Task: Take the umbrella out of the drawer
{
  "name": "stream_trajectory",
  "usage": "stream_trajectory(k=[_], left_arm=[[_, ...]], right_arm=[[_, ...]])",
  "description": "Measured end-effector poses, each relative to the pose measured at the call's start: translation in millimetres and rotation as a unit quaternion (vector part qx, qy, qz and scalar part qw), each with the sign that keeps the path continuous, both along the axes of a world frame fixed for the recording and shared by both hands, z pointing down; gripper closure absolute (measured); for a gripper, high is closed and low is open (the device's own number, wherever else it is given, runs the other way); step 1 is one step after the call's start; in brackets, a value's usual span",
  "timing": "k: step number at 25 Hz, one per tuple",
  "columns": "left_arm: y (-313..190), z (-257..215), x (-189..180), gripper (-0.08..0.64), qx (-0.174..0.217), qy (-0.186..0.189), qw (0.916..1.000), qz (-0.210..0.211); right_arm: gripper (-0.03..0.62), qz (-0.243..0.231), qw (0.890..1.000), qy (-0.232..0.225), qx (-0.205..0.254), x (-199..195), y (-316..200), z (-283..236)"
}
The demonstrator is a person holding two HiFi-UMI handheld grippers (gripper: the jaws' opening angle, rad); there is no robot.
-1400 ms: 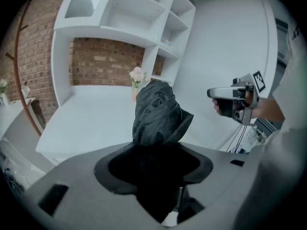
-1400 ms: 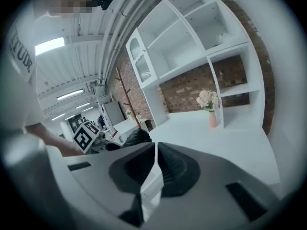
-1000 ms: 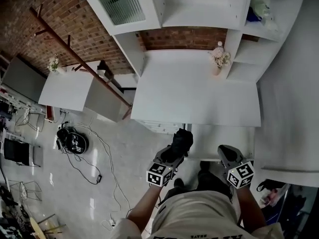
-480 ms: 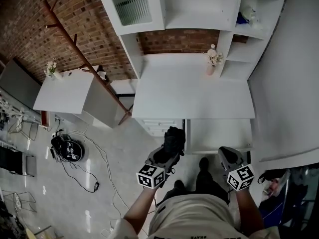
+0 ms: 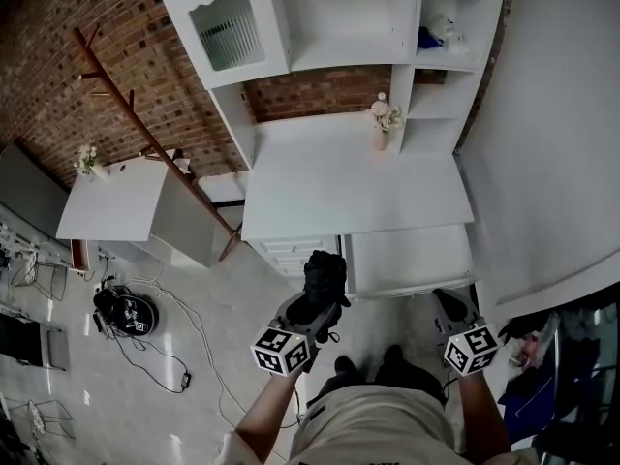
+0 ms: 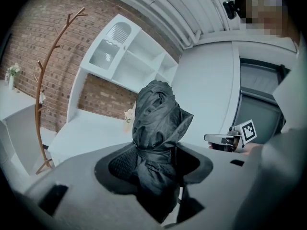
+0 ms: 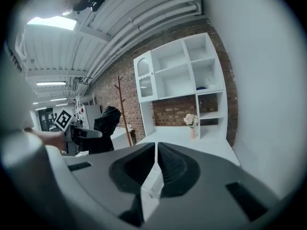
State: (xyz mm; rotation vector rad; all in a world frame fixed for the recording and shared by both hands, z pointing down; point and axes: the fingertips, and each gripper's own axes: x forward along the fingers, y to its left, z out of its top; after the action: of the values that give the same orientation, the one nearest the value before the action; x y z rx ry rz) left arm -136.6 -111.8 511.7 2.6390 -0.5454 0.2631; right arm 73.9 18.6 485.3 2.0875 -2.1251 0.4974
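A: What's the room like?

B: There's a brick wall (image 5: 58,56) at the back and a pale floor (image 5: 232,308) with cables trailing over it. At far left stands a small white side table (image 5: 107,206) with flowers on it. A wooden coat stand (image 5: 145,129) is just beside it. Right of that, a white shelf unit (image 5: 349,17) rises over a white desk (image 5: 339,187). A vase of flowers (image 5: 383,124) sits at the back of the desktop.

A: And the left gripper?

B: The left gripper (image 5: 315,308) is out over the floor, in front of the desk's left half. Its jaws are clamped on the umbrella (image 5: 325,271), a black folded bundle. In the left gripper view the fabric stands up from between the pads.

A: So the umbrella is out of the drawer?

B: Yes. The drawer (image 5: 407,260) stands pulled out under the desk's right half. The umbrella is clear of it, off to its left.

A: And the right one?

B: The right gripper (image 5: 448,300) is near the drawer's front right corner. Its jaws are pressed together with nothing between them.
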Motion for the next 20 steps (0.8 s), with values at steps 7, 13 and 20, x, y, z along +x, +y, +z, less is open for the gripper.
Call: stream_trajectory(k=[7,13,20], left_arm=[[23.7,-23.6,22.8,0.322,0.011,0.021,0.9993,-0.030],[53.8,-43.8,43.1,0.322,0.024,0.039,0.9974,-0.057],[87.9,-63.9,49.9,0.322,0.030,0.051,0.9949,-0.081]], right_arm=[[0.558,-0.006,1.000,0.000,0.001,36.8,28.2,-9.4],[0.558,-0.024,1.000,0.015,0.003,71.0,58.1,-20.2],[0.558,-0.047,0.999,0.013,0.019,98.9,82.3,-41.8]])
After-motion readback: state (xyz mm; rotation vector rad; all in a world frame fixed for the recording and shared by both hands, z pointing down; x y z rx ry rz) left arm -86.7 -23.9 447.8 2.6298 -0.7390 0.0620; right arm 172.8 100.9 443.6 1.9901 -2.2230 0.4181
